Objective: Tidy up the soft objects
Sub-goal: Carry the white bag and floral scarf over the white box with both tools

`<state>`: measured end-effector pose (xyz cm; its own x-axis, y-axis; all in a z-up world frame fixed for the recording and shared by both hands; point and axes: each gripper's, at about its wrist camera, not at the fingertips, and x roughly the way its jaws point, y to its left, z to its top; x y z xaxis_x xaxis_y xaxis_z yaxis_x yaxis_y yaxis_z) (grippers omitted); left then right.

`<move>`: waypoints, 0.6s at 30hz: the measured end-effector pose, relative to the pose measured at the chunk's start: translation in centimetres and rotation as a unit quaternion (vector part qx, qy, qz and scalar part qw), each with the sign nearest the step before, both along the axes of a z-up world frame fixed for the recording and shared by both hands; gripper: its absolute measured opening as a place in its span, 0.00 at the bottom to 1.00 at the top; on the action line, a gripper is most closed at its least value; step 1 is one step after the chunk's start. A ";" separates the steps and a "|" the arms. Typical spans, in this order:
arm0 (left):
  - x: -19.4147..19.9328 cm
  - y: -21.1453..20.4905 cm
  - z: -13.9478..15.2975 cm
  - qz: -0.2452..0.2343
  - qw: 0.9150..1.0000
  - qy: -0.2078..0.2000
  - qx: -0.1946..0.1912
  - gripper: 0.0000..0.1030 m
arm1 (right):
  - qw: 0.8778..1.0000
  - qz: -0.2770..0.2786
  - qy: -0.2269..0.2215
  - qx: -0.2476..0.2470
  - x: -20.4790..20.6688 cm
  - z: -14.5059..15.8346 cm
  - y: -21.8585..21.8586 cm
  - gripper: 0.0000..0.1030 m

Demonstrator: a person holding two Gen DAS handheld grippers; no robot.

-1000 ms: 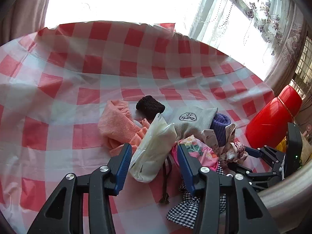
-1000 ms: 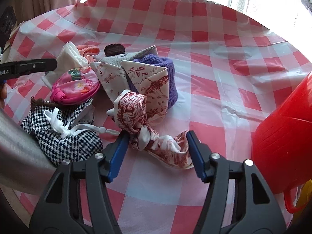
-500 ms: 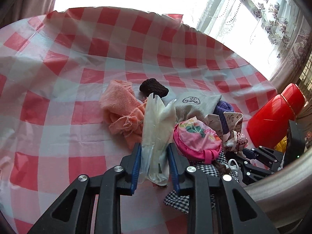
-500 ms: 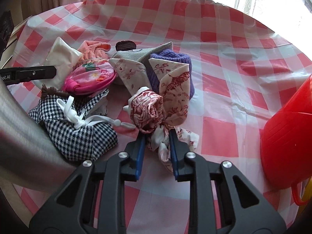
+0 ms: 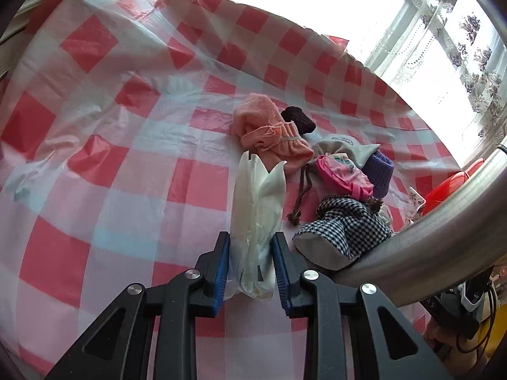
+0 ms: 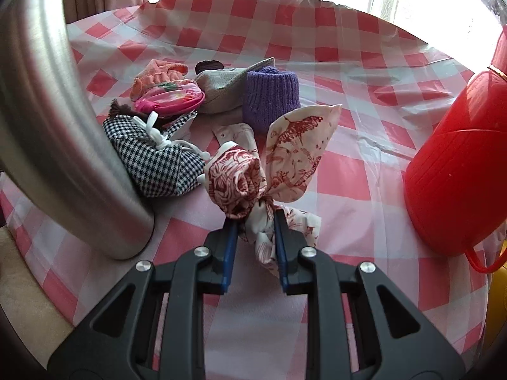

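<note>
now | left gripper (image 5: pixel 250 262) clamped on white pouch (image 5: pixel 256 218), previously open | pouch dragged left of pile

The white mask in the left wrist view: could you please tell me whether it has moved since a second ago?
Yes. The white mask, clamped in the left gripper, has been pulled left, away from the pink pouch it overlapped.

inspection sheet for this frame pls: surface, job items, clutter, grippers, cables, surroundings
Surface: red-white checked tablecloth, wrinkled.
Job's things: white pouch, printed scarf; loose pile with peach cloth, pink pouch, houndstooth bag, grey cloth, purple knit, dark knit.
Clutter: red jug; metal cylinder.
Grippers: left gripper shut on white pouch; right gripper shut on printed scarf.
Cables: nothing seen.
Surroundings: bright window, lace curtain.
</note>
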<state>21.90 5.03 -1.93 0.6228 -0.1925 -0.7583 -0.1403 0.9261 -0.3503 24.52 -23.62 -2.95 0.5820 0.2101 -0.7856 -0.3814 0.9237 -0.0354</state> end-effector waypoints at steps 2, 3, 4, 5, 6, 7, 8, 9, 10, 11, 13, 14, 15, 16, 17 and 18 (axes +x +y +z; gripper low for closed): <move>-1.1 0.4 0.2 0.019 1.000 -0.004 -0.013 0.27 | 1.000 0.000 -0.001 0.003 -0.8 0.3 -0.3 0.25; -1.7 0.7 0.3 0.029 0.999 -0.006 -0.020 0.27 | 1.000 0.000 -0.002 0.003 -1.2 0.4 -0.4 0.25; -2.4 0.9 0.4 0.037 0.999 -0.008 -0.025 0.27 | 1.000 -0.001 -0.004 0.004 -1.6 0.6 -0.6 0.25; -2.9 1.1 0.5 0.045 0.999 -0.010 -0.029 0.27 | 1.000 0.000 -0.006 0.004 -2.1 0.8 -0.7 0.25; -3.4 1.2 0.5 0.051 0.998 -0.011 -0.033 0.27 | 1.000 0.000 -0.008 0.004 -2.6 1.0 -0.8 0.25; -3.9 1.2 0.7 0.056 0.998 -0.013 -0.036 0.27 | 1.000 0.001 -0.010 0.003 -3.0 1.1 -0.9 0.25; -4.3 1.1 0.8 0.059 0.997 -0.015 -0.038 0.27 | 1.000 0.002 -0.012 0.001 -3.5 1.3 -0.9 0.25; -4.8 1.0 0.9 0.060 0.997 -0.017 -0.040 0.27 | 1.000 0.003 -0.013 0.000 -4.0 1.4 -1.0 0.25; -5.2 0.8 1.0 0.059 0.997 -0.018 -0.041 0.27 | 1.000 0.003 -0.015 -0.002 -4.4 1.6 -1.1 0.25; -5.5 0.6 1.1 0.060 0.997 -0.019 -0.041 0.27 | 1.000 0.003 -0.017 -0.004 -4.8 1.7 -1.1 0.25; -6.2 0.2 1.3 0.056 0.997 -0.020 -0.042 0.27 | 1.000 0.003 -0.019 -0.005 -5.7 1.9 -1.4 0.25; -6.5 -0.1 1.4 0.053 0.997 -0.020 -0.042 0.27 | 1.000 0.003 -0.019 -0.006 -6.0 2.0 -1.5 0.25; -6.8 -0.4 1.4 0.052 0.998 -0.020 -0.042 0.27 | 1.000 0.003 -0.018 -0.007 -6.4 2.0 -1.6 0.25; -7.1 -0.6 1.5 0.050 0.998 -0.020 -0.042 0.27 | 1.000 0.003 -0.018 -0.007 -6.9 2.1 -1.8 0.25; -7.4 -0.9 1.7 0.048 0.998 -0.021 -0.042 0.27 | 1.000 0.003 -0.018 -0.007 -7.3 2.3 -2.0 0.25; -7.7 -1.1 1.8 0.046 0.998 -0.022 -0.043 0.27 | 1.000 0.003 -0.019 -0.006 -7.8 2.4 -2.2 0.25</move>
